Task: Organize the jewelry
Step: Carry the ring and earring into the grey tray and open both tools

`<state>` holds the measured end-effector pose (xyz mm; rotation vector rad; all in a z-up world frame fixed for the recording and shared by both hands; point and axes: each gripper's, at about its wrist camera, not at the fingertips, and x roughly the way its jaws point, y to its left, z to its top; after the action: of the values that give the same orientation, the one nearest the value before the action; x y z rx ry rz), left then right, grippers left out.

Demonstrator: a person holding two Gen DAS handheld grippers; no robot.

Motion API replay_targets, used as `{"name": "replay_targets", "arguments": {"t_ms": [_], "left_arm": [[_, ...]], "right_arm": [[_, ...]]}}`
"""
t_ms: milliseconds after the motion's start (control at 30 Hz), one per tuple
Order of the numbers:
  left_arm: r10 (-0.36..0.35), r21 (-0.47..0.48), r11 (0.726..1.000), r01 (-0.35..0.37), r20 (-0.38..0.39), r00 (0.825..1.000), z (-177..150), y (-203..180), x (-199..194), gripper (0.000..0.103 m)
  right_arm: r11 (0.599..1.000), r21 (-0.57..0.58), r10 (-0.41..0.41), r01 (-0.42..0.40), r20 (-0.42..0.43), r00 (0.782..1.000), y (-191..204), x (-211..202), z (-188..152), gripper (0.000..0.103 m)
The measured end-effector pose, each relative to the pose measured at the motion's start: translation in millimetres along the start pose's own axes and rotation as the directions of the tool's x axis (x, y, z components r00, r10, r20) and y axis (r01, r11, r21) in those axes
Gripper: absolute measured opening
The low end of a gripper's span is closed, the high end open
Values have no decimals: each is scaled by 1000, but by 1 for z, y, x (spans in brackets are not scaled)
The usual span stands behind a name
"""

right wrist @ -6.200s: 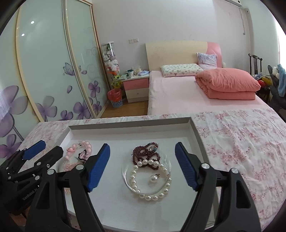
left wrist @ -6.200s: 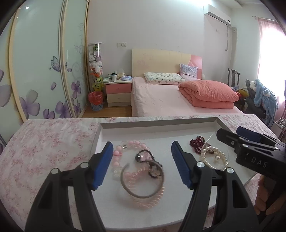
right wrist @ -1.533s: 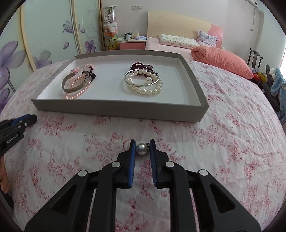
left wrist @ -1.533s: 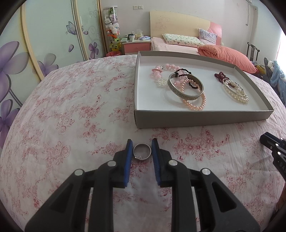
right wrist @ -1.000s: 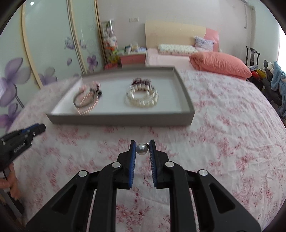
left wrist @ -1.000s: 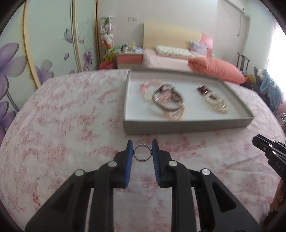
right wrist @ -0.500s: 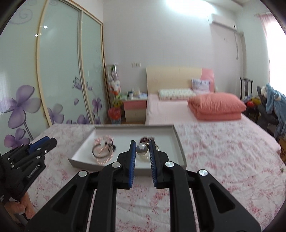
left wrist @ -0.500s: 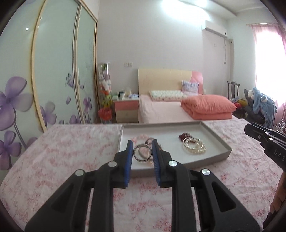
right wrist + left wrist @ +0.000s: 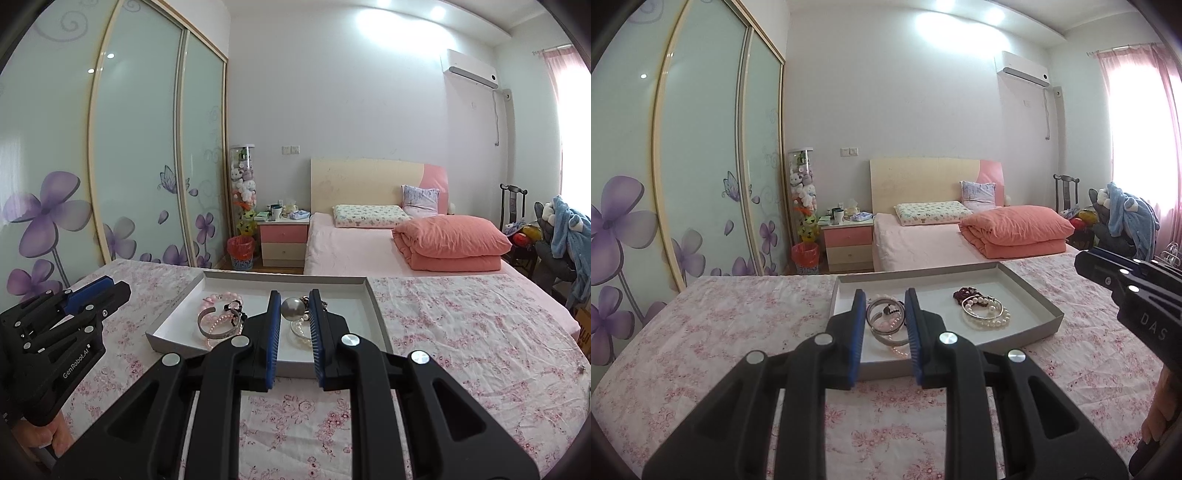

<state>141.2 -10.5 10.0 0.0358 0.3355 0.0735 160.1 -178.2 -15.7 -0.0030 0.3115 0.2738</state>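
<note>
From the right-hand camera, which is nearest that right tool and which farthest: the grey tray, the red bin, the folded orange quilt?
1. Grey tray, just ahead of the right tool on the floral cloth.
2. Red bin, on the floor beyond, left.
3. Folded orange quilt, on the bed, right; nearly level with the bin.

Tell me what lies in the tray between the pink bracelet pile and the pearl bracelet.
In the left wrist view, the tray floor between the pink bracelet pile and the pearl bracelet is bare white, partly hidden by the left gripper holding the silver ring.
</note>
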Motion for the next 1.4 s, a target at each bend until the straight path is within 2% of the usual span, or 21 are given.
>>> {"name": "replay_targets", "arguments": {"t_ms": [433, 633, 967, 1267, 1300, 1333, 1367, 1400], "left_arm": [[-14, -5, 1000, 14, -23, 1000, 2, 3, 14, 22], [-29, -3, 1000, 29, -29, 999, 14, 3, 40, 22], [-64, 1, 998, 65, -114, 991, 18, -3, 113, 22], [-87, -15, 996, 85, -167, 982, 15, -6, 155, 22], [-89, -17, 996, 88, -171, 981, 14, -5, 159, 25], [-89, -19, 996, 86, -177, 980, 13, -5, 161, 31], [-83, -23, 997, 80, -177, 981, 13, -2, 162, 35], [-73, -29, 997, 69, -171, 982, 13, 0, 162, 42]], "right_arm": [[1000, 2, 3, -3, -1, 1000, 3, 8, 4, 16], [1000, 14, -2, 2, 2, 1000, -3, 33, 17, 16], [997, 82, 15, -3, -142, 990, -19, 123, 16, 16], [991, 133, 61, -33, -216, 975, -25, 164, 8, 17], [989, 141, 70, -39, -221, 973, -26, 166, 8, 17], [988, 151, 74, -40, -228, 971, -28, 167, 7, 26], [987, 159, 74, -37, -232, 970, -30, 166, 6, 47], [985, 171, 71, -31, -229, 971, -33, 165, 6, 55]]}}
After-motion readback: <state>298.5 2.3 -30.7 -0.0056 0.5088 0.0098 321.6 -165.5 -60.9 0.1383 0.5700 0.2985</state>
